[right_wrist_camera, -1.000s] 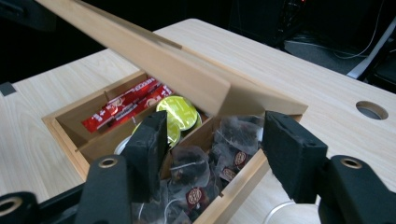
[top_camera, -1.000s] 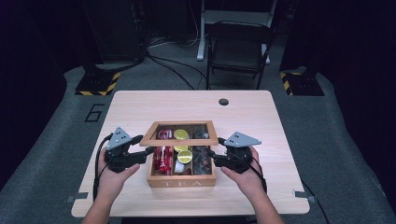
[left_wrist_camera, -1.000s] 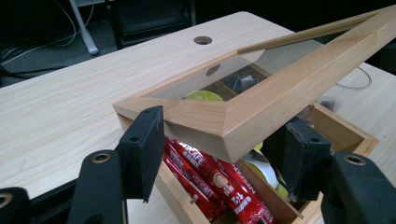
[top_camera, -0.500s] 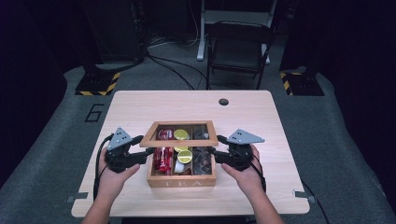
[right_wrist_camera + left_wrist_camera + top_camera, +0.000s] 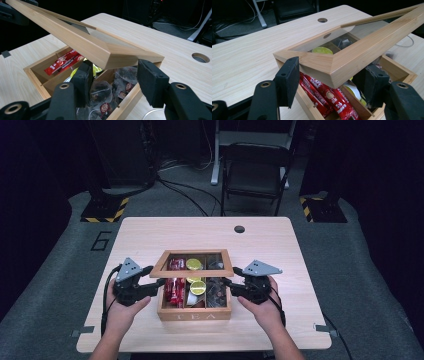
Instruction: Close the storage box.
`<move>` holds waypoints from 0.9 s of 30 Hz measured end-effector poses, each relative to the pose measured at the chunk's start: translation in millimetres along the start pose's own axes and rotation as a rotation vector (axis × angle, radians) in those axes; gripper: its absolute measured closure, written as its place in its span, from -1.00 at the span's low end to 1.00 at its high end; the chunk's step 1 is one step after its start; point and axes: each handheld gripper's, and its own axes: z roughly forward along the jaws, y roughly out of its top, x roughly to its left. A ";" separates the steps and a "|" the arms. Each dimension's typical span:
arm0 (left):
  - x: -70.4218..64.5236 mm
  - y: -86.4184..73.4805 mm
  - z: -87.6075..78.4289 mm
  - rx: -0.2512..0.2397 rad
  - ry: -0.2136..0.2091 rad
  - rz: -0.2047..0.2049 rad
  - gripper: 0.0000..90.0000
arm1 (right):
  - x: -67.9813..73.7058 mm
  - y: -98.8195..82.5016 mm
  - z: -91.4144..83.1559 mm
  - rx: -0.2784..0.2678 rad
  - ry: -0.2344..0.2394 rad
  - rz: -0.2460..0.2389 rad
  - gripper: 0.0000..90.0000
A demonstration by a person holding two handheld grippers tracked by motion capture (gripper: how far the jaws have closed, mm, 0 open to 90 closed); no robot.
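A wooden tea box [image 5: 195,314] sits at the table's near middle. Its glass-paned lid [image 5: 195,275] is tilted up at the front. My left gripper [image 5: 155,280] is shut on the lid's front left corner [image 5: 317,65], one pad on each side of the frame. My right gripper [image 5: 227,284] straddles the front right corner [image 5: 130,56]. Its jaws have just been closing, and the pads [image 5: 150,77] stand close beside the wood without clearly pressing it. Inside lie red sachets [image 5: 324,95], yellow-lidded cups [image 5: 197,287] and dark tea bags [image 5: 105,100].
The light wooden table [image 5: 150,235] has a round cable hole [image 5: 239,229] at its far edge. A dark folding chair [image 5: 255,175] and stand legs are behind the table. The person's hands come in from the near edge.
The right gripper's jaws look slightly narrower around the lid's corner. Both hands, the lid and the box have stayed where they were.
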 end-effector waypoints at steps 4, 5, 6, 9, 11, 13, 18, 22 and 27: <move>0.3 0.9 0.0 0.004 0.000 -0.001 -0.14 | 0.8 0.5 -0.2 -0.006 -0.005 -0.012 0.05; 0.7 1.2 -0.1 0.006 -0.001 0.000 -0.14 | 1.1 0.5 -0.5 -0.006 -0.009 -0.013 0.05; 0.7 1.4 0.0 0.006 -0.002 -0.002 -0.14 | 1.6 0.4 -0.6 -0.006 -0.009 -0.012 0.05; 1.1 2.2 -0.3 0.010 -0.005 -0.003 -0.14 | 3.4 1.1 -3.5 -0.040 -0.029 -0.036 0.05; 1.0 2.4 -0.3 0.012 -0.004 -0.004 -0.14 | 3.9 1.4 -4.3 -0.045 -0.031 -0.032 0.06; 0.6 2.2 -0.2 0.016 -0.003 0.003 -0.14 | 4.0 3.2 -6.8 -0.044 -0.009 -0.054 0.09; -0.2 0.0 -0.5 0.017 -0.003 0.013 -0.14 | 6.5 5.4 -10.1 -0.038 -0.011 -0.067 0.09; -0.2 -0.8 -1.9 0.024 -0.014 0.026 -0.14 | 8.2 6.0 -10.6 -0.017 -0.013 -0.071 0.08; -1.5 -1.7 -4.3 0.035 -0.020 0.055 -0.14 | 9.6 6.0 -11.7 0.009 -0.008 -0.071 0.08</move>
